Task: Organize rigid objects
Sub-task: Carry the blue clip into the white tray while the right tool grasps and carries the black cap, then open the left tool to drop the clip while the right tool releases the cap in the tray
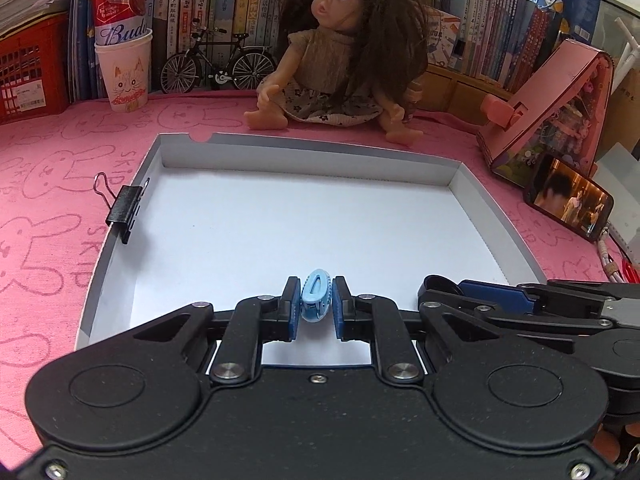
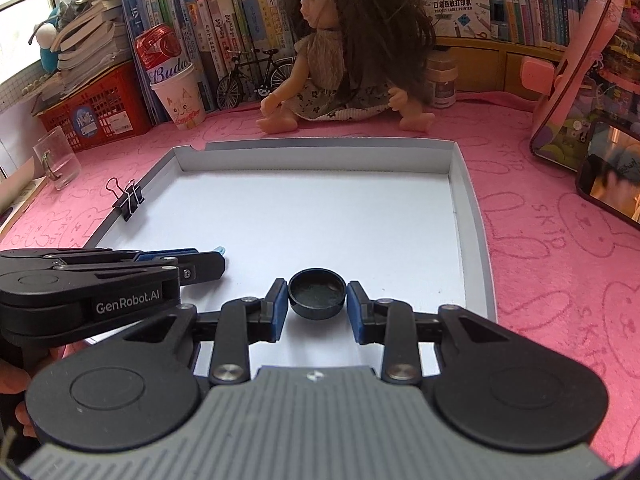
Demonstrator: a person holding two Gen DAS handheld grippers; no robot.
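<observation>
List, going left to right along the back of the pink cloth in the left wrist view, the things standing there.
Red crate → paper cup holding a beer can → model bicycle → doll → pink house-shaped box → phone.

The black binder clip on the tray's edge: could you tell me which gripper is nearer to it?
Left. The left gripper, shut on a blue clip, sits below and right of the binder clip over the tray; the right gripper, holding a black cap, is farther right.
</observation>
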